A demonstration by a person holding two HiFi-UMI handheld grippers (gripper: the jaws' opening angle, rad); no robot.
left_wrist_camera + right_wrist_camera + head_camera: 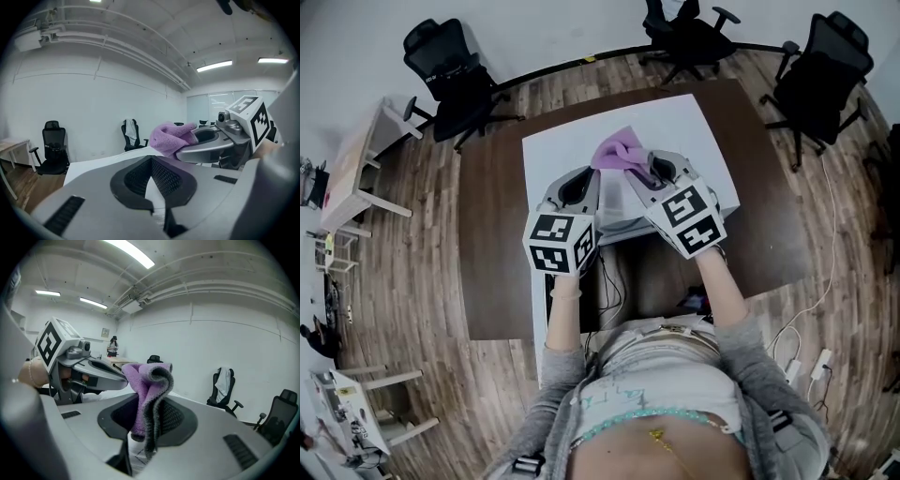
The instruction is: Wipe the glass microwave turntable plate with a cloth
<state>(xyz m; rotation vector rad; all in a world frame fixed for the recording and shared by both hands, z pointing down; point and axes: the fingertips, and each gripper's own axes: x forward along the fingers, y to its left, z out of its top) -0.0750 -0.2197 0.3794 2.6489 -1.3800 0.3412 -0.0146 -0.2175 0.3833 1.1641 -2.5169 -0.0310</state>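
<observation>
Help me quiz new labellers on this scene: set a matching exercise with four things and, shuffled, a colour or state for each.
Things:
1. left gripper
2. right gripper
3. cloth
4. table

Colours or states:
A. purple
B. shut, nothing between the jaws
C. shut on the cloth
D. brown, with a white sheet on it

Pairs: 1-B, 2-C, 3-A, 4-D
</observation>
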